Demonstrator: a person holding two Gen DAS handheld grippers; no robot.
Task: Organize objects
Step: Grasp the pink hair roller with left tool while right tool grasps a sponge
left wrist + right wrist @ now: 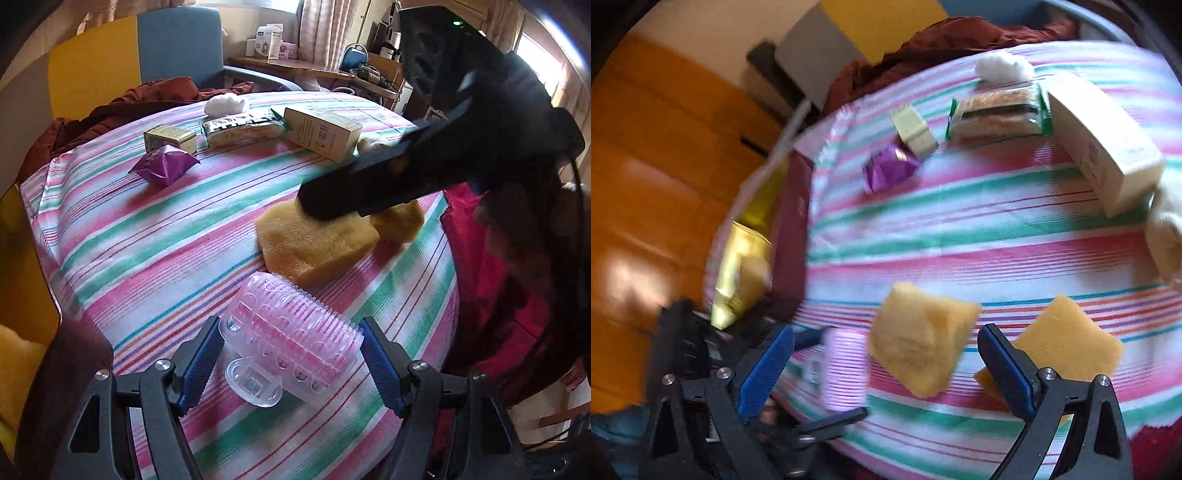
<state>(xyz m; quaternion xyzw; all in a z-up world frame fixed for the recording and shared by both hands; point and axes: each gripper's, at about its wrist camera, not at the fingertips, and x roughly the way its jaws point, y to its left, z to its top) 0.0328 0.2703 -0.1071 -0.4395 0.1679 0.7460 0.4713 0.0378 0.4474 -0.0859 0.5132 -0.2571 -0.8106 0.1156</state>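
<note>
Straddling the clear pink ribbed plastic brush (291, 339), the left gripper (291, 363) stands spread, pads not yet touching; close squarely on its ribbed sides; just beyond it, the right gripper (886, 369) hangs parted above the yellow sponge block (919, 339); descend before closing.

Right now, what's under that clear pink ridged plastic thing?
Under the clear pink ridged plastic brush lies the striped cloth; a clear plastic tab pokes out. Anything beneath its middle is hidden.

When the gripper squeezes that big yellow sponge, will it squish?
Probably. The yellow sponge looks porous and already dented, so it would likely compress between the right gripper pads. It seems light for its size, and its rough surface on the striped cloth suggests little slipping.
</note>
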